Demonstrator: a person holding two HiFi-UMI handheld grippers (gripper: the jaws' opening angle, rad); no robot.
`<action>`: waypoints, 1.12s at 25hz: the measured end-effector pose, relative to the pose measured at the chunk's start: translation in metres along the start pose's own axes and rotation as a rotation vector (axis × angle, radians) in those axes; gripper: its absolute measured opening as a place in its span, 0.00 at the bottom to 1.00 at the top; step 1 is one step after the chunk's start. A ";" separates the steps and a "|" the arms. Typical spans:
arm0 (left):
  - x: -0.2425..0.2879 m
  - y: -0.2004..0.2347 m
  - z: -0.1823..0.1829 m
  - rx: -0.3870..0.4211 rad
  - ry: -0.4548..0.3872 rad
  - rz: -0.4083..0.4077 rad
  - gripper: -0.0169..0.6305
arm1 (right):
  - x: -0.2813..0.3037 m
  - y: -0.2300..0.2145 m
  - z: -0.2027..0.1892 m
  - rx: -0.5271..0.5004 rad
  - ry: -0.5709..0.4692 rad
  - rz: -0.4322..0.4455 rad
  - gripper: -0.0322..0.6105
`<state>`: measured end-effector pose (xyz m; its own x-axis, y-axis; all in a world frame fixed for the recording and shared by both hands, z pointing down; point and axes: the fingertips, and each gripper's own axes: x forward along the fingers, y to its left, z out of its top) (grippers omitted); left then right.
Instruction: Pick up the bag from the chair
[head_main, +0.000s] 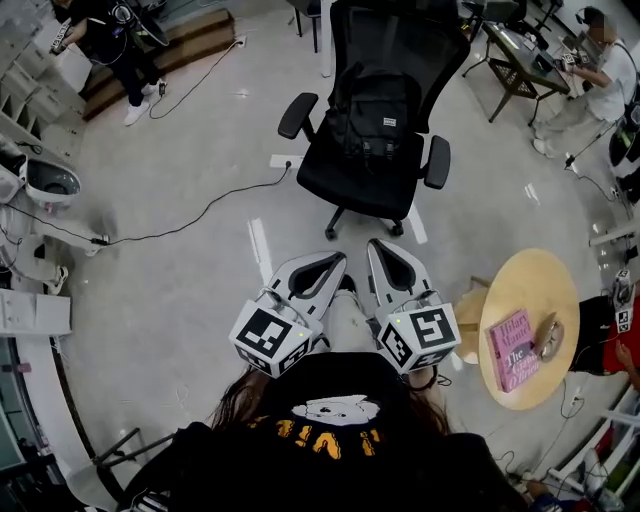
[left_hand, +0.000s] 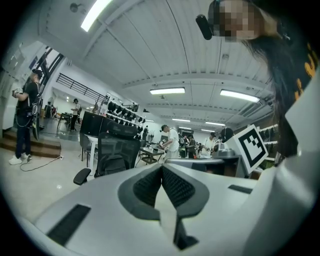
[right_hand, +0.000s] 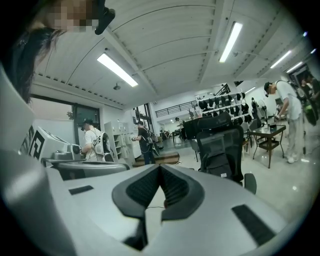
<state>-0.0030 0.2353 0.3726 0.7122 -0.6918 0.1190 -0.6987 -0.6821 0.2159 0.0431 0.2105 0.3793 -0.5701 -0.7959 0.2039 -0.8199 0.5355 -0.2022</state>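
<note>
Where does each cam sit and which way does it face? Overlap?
Head view: on the person's head, steeply down; office chair with black backpack ahead; left tool, right tool, black top show.
Left gripper view: on the left tool, along its shut jaws toward the chair; right tool's marker cube at right.
Right gripper view: on the right tool, along its shut jaws; chair right of centre; left tool's marker cube at left.
Shared: all see chair and backpack.

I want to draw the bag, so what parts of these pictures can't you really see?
- The bag: head view, black on the black chair, so its straps are hard to tell; tiny in both gripper views.
- The chair's wheels: head view, the seat hides most.
- The thing beside the book: head view, too small to name.
</note>
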 end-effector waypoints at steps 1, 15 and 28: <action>0.010 0.008 0.002 0.000 0.002 0.005 0.04 | 0.009 -0.009 0.003 0.001 0.001 0.002 0.05; 0.149 0.087 0.046 0.025 -0.010 0.082 0.04 | 0.113 -0.131 0.052 -0.008 0.010 0.076 0.05; 0.202 0.124 0.061 0.025 0.008 0.177 0.04 | 0.161 -0.174 0.070 0.007 0.022 0.170 0.05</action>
<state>0.0505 -0.0033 0.3641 0.5782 -0.7999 0.1610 -0.8147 -0.5553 0.1669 0.0977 -0.0306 0.3806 -0.7020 -0.6872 0.1870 -0.7109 0.6601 -0.2426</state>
